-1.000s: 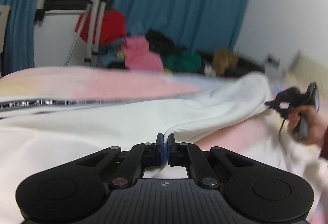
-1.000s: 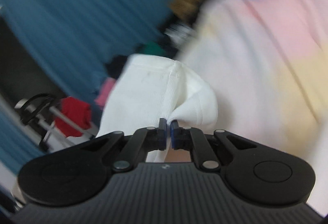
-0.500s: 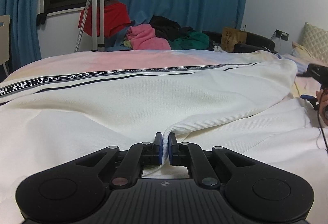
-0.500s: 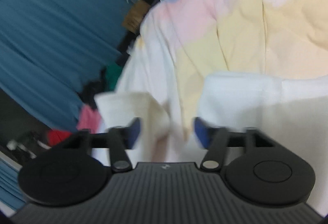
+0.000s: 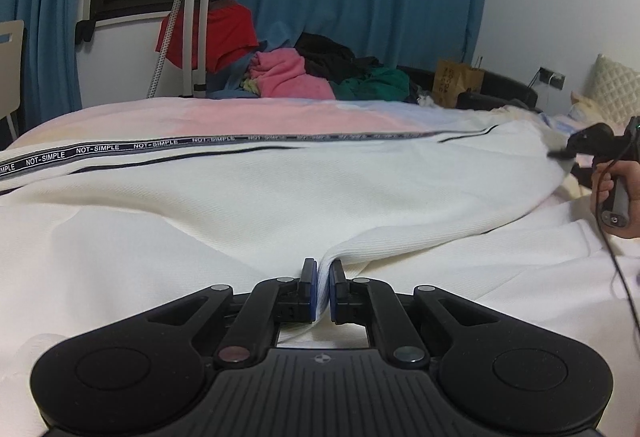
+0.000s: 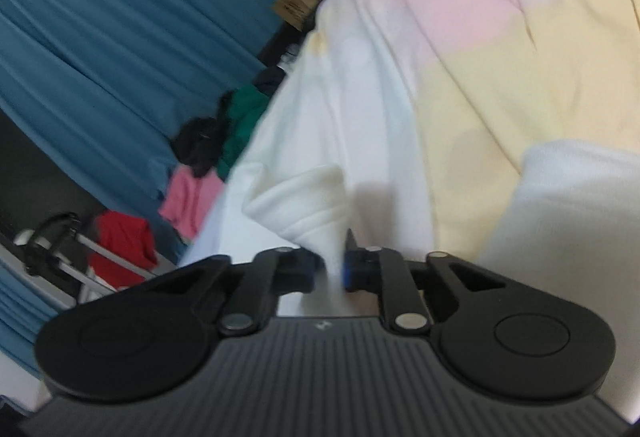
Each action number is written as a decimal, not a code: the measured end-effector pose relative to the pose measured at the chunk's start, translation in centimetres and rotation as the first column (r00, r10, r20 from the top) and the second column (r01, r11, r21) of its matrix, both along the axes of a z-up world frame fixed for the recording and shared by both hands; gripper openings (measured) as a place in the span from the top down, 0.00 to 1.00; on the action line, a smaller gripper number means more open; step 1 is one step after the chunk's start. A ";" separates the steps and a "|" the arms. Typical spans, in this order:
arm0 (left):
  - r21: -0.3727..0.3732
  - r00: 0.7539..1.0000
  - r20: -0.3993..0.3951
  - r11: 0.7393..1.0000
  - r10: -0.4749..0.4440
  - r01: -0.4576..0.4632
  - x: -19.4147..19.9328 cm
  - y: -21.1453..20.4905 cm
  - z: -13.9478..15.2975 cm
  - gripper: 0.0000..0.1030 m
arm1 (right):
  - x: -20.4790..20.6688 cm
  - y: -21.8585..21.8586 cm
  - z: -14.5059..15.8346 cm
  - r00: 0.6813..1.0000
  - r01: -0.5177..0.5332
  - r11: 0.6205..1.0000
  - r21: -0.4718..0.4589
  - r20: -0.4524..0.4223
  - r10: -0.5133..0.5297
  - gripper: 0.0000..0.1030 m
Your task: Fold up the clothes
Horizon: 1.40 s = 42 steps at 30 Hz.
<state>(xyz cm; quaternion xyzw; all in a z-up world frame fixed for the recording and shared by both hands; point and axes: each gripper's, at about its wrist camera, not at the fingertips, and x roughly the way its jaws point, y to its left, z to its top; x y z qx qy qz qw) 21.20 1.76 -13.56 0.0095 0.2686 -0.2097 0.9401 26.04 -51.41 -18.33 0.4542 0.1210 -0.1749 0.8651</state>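
L gripper (image 5: 322,287): jaws clamped on ribbed hem of white garment (image 5: 280,197), which lies spread across pastel bedspread (image 5: 248,113). R gripper (image 6: 331,269): jaws narrow, garment fold between them; grip unclear, view blurred.

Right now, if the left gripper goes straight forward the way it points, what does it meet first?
The left gripper is already shut on the white garment, so it would push into that same cloth first, probably the raised fold just ahead. Depth beyond that is unclear.
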 end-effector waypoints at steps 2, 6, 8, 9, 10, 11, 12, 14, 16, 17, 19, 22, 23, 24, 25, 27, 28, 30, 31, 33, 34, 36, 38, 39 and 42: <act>-0.022 1.000 0.028 1.000 -0.009 0.009 -0.2 0.4 0.4 0.94 | -0.4 1.1 1.7 0.997 -0.014 0.990 -0.137 0.069 0.024 0.88; -0.077 1.000 0.014 0.997 -0.005 0.006 -0.3 1.2 1.3 0.94 | -1.4 1.2 2.3 0.997 0.027 0.978 -0.205 0.071 -0.013 0.88; -0.061 1.000 -0.015 0.998 -0.020 0.020 -0.3 0.9 1.1 0.94 | -2.1 0.8 1.0 0.998 0.049 0.983 -0.180 -0.025 -0.054 0.88; -0.043 0.999 -0.032 0.999 -0.021 0.020 -0.4 0.7 0.8 0.94 | -2.4 0.6 0.2 0.996 0.049 0.985 -0.167 -0.071 -0.062 0.88; -0.028 0.999 -0.049 0.999 -0.017 0.016 -0.3 0.5 0.4 0.93 | -2.7 0.3 -0.9 0.992 0.041 0.989 -0.145 -0.114 -0.058 0.88; -0.014 0.998 -0.066 1.000 -0.012 0.011 -0.3 0.3 0.0 0.93 | -2.9 0.0 -1.5 0.989 0.032 0.992 -0.123 -0.140 -0.049 0.88; -0.005 0.997 -0.078 1.000 -0.010 0.009 -0.3 0.1 -0.3 0.92 | -2.9 -0.3 -2.1 0.986 0.024 0.995 -0.102 -0.163 -0.040 0.88; -0.004 0.997 -0.078 1.000 -0.004 0.004 -0.4 0.1 -0.2 0.90 | -3.2 0.0 -1.9 0.985 0.017 0.995 -0.099 -0.168 -0.034 0.86; -0.020 0.996 -0.087 1.000 0.016 -0.018 -0.5 0.3 0.3 0.82 | -3.6 0.6 -1.4 0.984 0.011 0.994 -0.113 -0.178 -0.031 0.83; -0.029 0.996 -0.086 0.999 0.026 -0.028 -0.8 0.5 0.8 0.80 | -3.8 1.0 -0.9 0.982 0.008 0.992 -0.129 -0.188 -0.032 0.82; -0.046 0.995 -0.084 0.998 0.045 -0.049 -1.5 0.8 1.8 0.68 | -4.2 1.7 0.1 0.978 0.000 0.987 -0.161 -0.208 -0.034 0.75; -0.072 0.994 -0.081 0.994 0.073 -0.079 -2.5 1.2 3.3 0.60 | -5.7 3.3 1.8 0.976 -0.033 0.971 -0.236 -0.218 -0.020 0.58; -0.079 0.994 -0.074 0.993 0.081 -0.086 -3.1 1.3 4.1 0.56 | -6.3 3.8 2.4 0.977 -0.047 0.961 -0.272 -0.215 -0.012 0.48; -0.085 0.994 -0.067 0.992 0.088 -0.094 -3.7 1.4 4.8 0.50 | -6.8 4.6 3.1 0.977 -0.062 0.948 -0.311 -0.213 -0.006 0.43; -0.086 0.994 -0.054 0.991 0.097 -0.101 -4.5 1.5 5.6 0.44 | -7.4 5.4 3.8 0.977 -0.076 0.936 -0.343 -0.213 0.002 0.37; -0.078 0.993 -0.024 0.990 0.112 -0.114 -6.0 1.6 7.2 0.35 | -8.6 7.0 5.4 0.977 -0.109 0.914 -0.391 -0.210 0.027 0.31; -0.070 0.993 -0.007 0.990 0.119 -0.119 -6.8 1.6 7.9 0.28 | -9.4 7.7 6.2 0.977 -0.132 0.904 -0.407 -0.208 0.049 0.32; -0.055 0.992 0.015 0.991 0.123 -0.122 -8.4 1.8 9.3 0.18 | -10.6 8.9 7.4 0.973 -0.174 0.888 -0.426 -0.215 0.088 0.32; -0.059 0.992 0.023 0.991 0.121 -0.120 -9.3 2.0 9.9 0.16 | -11.4 9.5 8.1 0.969 -0.198 0.879 -0.433 -0.223 0.108 0.32; -0.065 0.992 0.032 0.991 0.122 -0.120 -11.1 2.4 10.8 0.05 | -12.8 10.4 9.4 0.962 -0.235 0.861 -0.450 -0.237 0.138 0.32; -0.064 0.991 0.036 0.990 0.128 -0.126 -11.9 2.7 11.2 0.01 | -13.3 10.7 10.0 0.958 -0.247 0.851 -0.463 -0.247 0.144 0.32; -0.058 0.989 0.048 0.989 0.141 -0.138 -13.6 3.3 11.7 0.00 | -14.5 11.2 11.2 0.956 -0.258 0.834 -0.488 -0.256 0.146 0.31; -0.039 0.984 0.057 0.986 0.167 -0.165 -15.0 3.7 12.0 0.00 | -15.5 11.4 11.6 0.964 -0.232 0.832 -0.503 -0.234 0.128 0.10; -0.029 0.981 0.061 0.983 0.183 -0.181 -15.7 4.0 12.1 0.00 | -15.9 11.4 11.8 0.968 -0.216 0.834 -0.508 -0.222 0.116 0.05; -0.011 0.974 0.055 0.976 0.218 -0.217 -17.3 5.1 12.2 0.00 | -16.0 11.1 11.7 0.968 -0.206 0.830 -0.518 -0.232 0.095 0.00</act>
